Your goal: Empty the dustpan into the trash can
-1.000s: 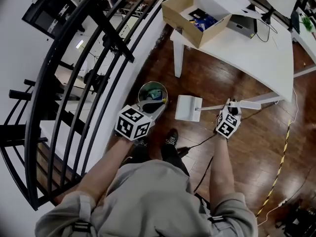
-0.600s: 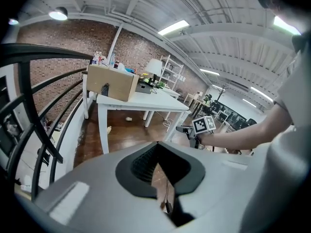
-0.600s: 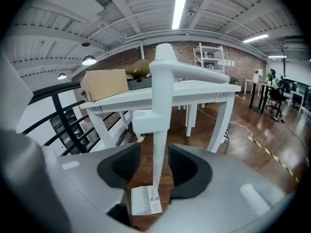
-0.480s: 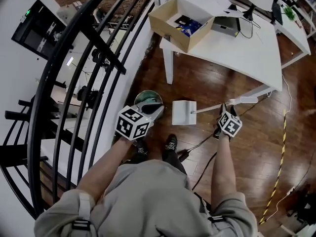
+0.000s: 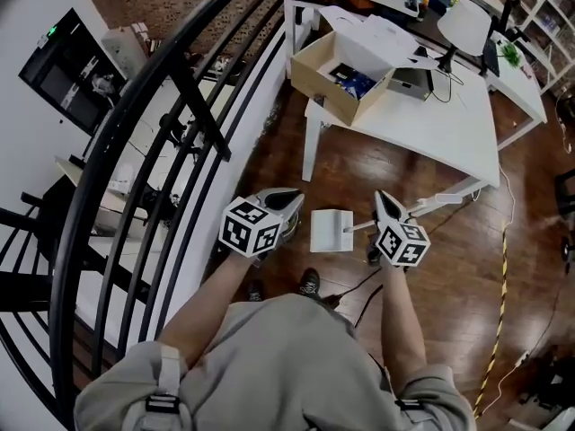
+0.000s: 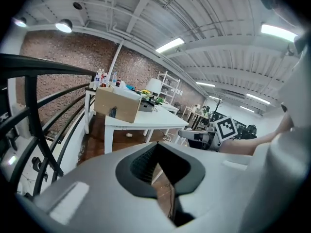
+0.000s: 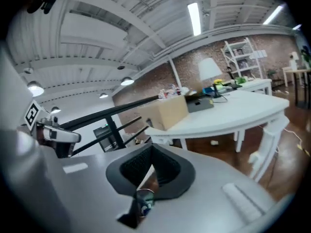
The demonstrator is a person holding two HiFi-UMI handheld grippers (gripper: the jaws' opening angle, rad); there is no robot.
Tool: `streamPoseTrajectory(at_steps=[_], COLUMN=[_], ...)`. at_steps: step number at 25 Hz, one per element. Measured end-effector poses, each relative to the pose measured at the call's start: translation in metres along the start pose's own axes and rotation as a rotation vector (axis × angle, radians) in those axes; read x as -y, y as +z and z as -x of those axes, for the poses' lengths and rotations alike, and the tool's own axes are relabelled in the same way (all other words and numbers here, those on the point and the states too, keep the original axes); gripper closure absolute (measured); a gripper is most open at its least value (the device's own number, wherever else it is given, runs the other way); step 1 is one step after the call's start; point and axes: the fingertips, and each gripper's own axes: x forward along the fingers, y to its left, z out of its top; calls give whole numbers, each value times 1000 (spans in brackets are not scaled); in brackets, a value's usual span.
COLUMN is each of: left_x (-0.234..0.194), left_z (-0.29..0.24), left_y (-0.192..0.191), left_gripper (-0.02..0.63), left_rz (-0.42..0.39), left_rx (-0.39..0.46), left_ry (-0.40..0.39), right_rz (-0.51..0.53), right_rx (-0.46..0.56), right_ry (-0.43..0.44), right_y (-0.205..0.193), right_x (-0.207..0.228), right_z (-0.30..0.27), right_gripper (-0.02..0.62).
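both jaws are shut and empty; the left gripper [image 5: 289, 197] is closed and the right gripper [image 5: 383, 199] has just been closing on nothing. the dustpan [image 5: 331, 230] lies on the floor between them, and the trash can [image 7: 144, 201] shows beyond the right jaws. we advise reopening, gripping the handle [image 5: 358, 226] firmly and carrying the pan level.

Both arms reach forward from the body with elbows bent, and the forearms run roughly parallel. The left forearm [image 5: 202, 299] ends in the left tongs [image 5: 289, 198], with the marker cube sitting over the hand and the tips angled slightly inward towards the other arm. In the left gripper view its jaws stand pressed together with nothing between them. The right forearm [image 5: 401, 317] carries the right tongs [image 5: 383, 202], whose tips lean slightly inward too. Their jaws have just been closing and now meet, empty.
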Motion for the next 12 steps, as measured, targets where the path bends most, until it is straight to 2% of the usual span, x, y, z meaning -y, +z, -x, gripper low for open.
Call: streamPoseTrajectory(at_steps=[4, 7, 12], left_x=[-6, -3, -9], left_z=[26, 57, 97], left_y=[18, 33, 49], left_gripper=[603, 603, 603], left_rz=[-8, -25, -36], left_rx=[54, 103, 175], left_ry=[3, 16, 43], right_rz=[84, 122, 151], right_rx=[43, 66, 69], right_ry=[197, 331, 437], right_y=[52, 73, 83], right_x=[-98, -165, -231], right_z=[-12, -9, -4], right_gripper=[595, 595, 595])
